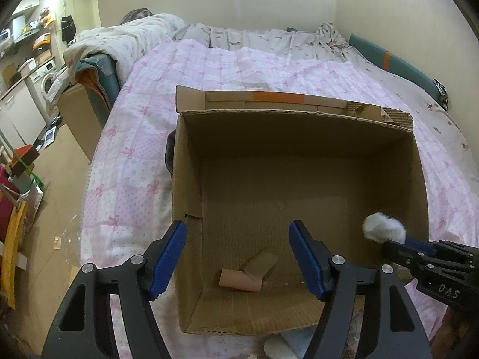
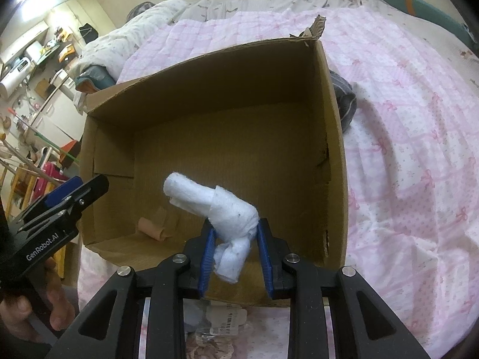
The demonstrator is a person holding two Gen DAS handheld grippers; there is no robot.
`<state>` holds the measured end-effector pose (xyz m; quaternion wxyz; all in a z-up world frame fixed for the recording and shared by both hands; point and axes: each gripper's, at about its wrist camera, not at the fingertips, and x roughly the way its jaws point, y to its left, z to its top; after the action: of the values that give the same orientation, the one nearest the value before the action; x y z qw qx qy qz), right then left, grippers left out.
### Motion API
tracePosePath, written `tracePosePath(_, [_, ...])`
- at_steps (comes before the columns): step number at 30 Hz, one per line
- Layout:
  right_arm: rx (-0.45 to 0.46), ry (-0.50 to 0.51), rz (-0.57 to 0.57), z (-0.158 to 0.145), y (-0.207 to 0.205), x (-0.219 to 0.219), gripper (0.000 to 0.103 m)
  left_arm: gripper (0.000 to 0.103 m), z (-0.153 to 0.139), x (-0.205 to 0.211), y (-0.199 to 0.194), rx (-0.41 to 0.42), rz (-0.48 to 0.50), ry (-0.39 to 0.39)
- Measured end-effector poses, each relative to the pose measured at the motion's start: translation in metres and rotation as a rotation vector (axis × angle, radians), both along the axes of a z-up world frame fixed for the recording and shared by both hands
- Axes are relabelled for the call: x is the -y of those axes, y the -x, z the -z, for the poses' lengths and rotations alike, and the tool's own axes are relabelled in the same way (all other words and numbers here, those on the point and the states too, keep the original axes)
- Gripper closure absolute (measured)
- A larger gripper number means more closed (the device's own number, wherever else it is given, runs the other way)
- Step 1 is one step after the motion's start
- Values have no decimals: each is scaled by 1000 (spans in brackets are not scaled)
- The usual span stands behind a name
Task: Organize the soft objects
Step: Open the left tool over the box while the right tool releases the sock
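My right gripper [image 2: 235,249] held a rolled white sock [image 2: 223,209] between its blue pads, pinched at the lower, knotted end. The roll's long axis ran up and away to the left from the jaws, its free end standing out over the open cardboard box [image 2: 332,137] — already inside the line of the near wall, well above the floor of the box. The sock therefore lay directly ahead of the tool, and, in my judgement, the coming move turned on nothing more than letting go: a drop from there should land on the box floor, right of the small beige roll [image 1: 244,275] lying near the front wall.

My left gripper [image 1: 238,258] stood wide and empty over the near left corner of the box, with nothing between its pads [image 1: 167,257]. It hung above the beige roll, apart from it. The right hand was plainly the nearer to the white sock; the left had no part in it.

The box sat on the pink quilt [image 1: 134,149]. More soft items showed in front of the box, too cut off to identify.
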<state>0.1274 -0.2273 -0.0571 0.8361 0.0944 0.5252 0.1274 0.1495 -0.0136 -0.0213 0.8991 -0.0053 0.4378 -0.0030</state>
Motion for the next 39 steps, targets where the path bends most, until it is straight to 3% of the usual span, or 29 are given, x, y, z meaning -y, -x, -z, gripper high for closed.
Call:
tracePosePath(1, [-2, -4, 3, 0, 0, 0, 70, 35, 0, 0, 1, 0, -1, 0])
tracePosePath(2, [-1, -8, 5, 0, 0, 0, 61, 35, 0, -1, 1, 0, -2, 1])
tracePosePath(3, [2, -12, 8, -1, 1, 0, 37, 35, 0, -2, 1, 1, -4, 2])
tracePosePath(5, [35, -26, 29, -7, 2, 3, 26, 35, 0, -2, 1, 3, -4, 5])
tracePosePath(27, [34, -33, 61, -10, 2, 10, 26, 35, -11, -7, 9, 18, -13, -13])
tracePosePath(39, [39, -24, 80, -16, 15, 16, 26, 34, -24, -24, 32, 4, -70, -18])
